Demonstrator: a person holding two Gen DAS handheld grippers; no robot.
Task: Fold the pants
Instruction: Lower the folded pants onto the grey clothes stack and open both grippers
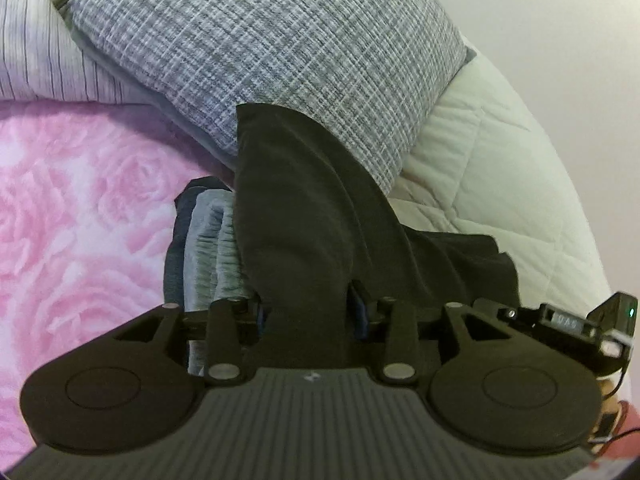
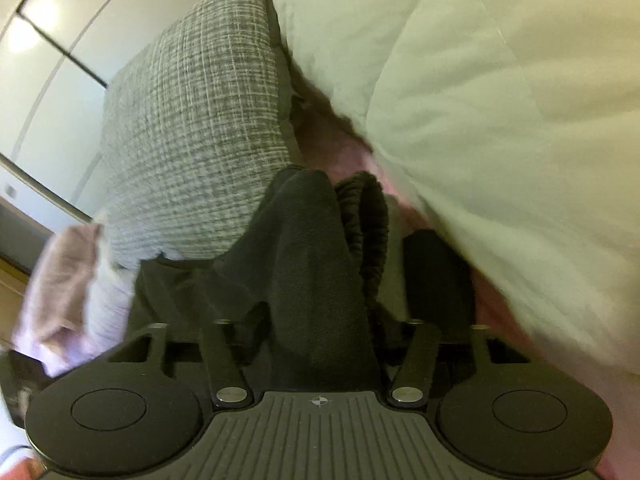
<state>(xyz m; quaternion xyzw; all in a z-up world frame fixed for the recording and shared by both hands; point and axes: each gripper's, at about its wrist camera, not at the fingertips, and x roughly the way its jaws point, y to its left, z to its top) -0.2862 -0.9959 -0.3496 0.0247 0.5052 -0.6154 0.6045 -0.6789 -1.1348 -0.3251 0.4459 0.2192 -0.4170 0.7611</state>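
Observation:
The black pants (image 1: 300,200) rise as a thick fold straight out of my left gripper (image 1: 308,304), which is open; the cloth fills the gap between its blue-padded fingers (image 1: 362,320) and leans on the pillow. In the right wrist view the same black pants (image 2: 312,260) lie bunched between the wide-set jaws of my right gripper (image 2: 320,320), which is open with its fingertips hidden under the cloth. The gathered waistband (image 2: 368,220) curls up just right of the fold.
A grey woven pillow (image 1: 260,52) (image 2: 192,140) stands close behind the pants. A stack of folded grey and dark clothes (image 1: 208,248) sits to their left on the pink rose blanket (image 1: 80,220). A white quilt (image 1: 480,180) (image 2: 480,100) bulks on the right.

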